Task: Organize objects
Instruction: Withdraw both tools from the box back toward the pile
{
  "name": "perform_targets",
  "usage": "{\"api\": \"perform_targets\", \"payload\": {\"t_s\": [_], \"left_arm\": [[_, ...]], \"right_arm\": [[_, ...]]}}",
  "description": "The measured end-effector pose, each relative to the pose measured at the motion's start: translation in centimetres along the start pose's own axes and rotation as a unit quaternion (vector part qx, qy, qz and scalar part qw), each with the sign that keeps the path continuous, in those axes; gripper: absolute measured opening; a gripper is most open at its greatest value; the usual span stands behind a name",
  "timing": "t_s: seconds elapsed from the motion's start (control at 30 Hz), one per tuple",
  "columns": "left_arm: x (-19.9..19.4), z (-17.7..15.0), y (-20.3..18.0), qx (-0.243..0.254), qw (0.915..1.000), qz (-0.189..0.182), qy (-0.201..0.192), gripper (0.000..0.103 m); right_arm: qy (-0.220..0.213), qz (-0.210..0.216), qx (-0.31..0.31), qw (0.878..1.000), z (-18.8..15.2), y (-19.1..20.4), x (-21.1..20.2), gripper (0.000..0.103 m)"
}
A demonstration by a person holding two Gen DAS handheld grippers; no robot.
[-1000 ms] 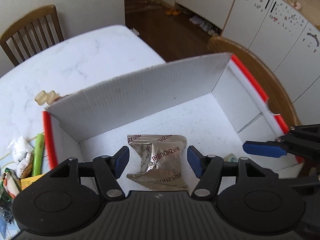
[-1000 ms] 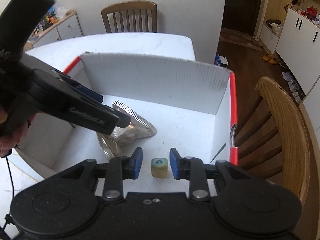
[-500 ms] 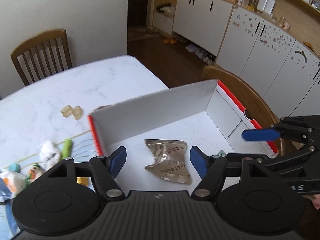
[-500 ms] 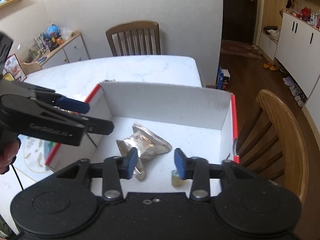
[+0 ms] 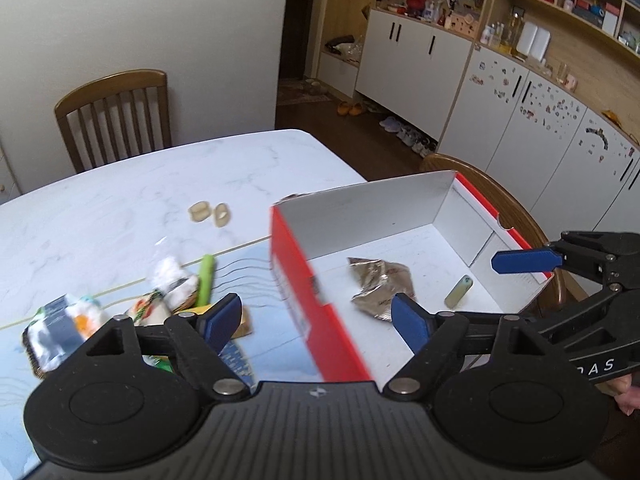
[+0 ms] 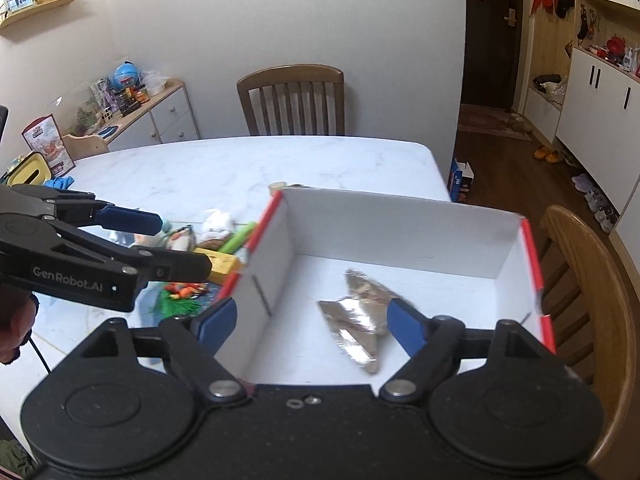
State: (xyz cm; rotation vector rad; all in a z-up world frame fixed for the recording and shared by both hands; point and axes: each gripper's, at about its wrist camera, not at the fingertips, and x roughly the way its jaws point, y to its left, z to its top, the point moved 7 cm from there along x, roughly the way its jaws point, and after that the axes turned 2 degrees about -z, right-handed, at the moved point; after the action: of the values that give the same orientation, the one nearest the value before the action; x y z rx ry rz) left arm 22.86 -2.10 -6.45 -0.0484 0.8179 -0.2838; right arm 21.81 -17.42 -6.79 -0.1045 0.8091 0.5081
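Lying inside one red-edged box: one silver foil packet and one small green piece. Hovering above, both just opening, holding nothing: left gripper, right gripper.

Black left claw and right claw, blue pads, silver pivot screws, seemingly "GenRobot.AI" lettering.

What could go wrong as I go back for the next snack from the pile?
1. The red box wall stands between the left hand-held gripper and the snack pile; a low sweep could clip it and shove the box.
2. The right hand-held gripper straddles that wall too.
3. The snack pile is tightly heaped, so wide-open jaws may catch two items together.
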Motion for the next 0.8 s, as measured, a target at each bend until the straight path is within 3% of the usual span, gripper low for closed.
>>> {"api": "perform_targets", "payload": {"t_s": [0.33, 0.5, 0.8], "left_arm": [[-2.5, -3.4, 5.4, -0.030, 0.9996, -0.003, 0.000, 0.084], [-3.7, -4.8, 8.5, -0.042, 0.9991, -0.006, -0.004, 0.103], [-5.4, -5.4, 14.7, -0.065, 0.9964, 0.028, -0.046, 0.103]], "right_arm": [[0.008, 0.003, 0.006, 1.000, -0.8, 5.4, 0.7, 0.089], [0.013, 0.007, 0.005, 1.000, -1.1, 7.9, 1.3, 0.089], [0.025, 0.004, 0.008, 1.000, -1.7, 11.3, 2.8, 0.089]]}}
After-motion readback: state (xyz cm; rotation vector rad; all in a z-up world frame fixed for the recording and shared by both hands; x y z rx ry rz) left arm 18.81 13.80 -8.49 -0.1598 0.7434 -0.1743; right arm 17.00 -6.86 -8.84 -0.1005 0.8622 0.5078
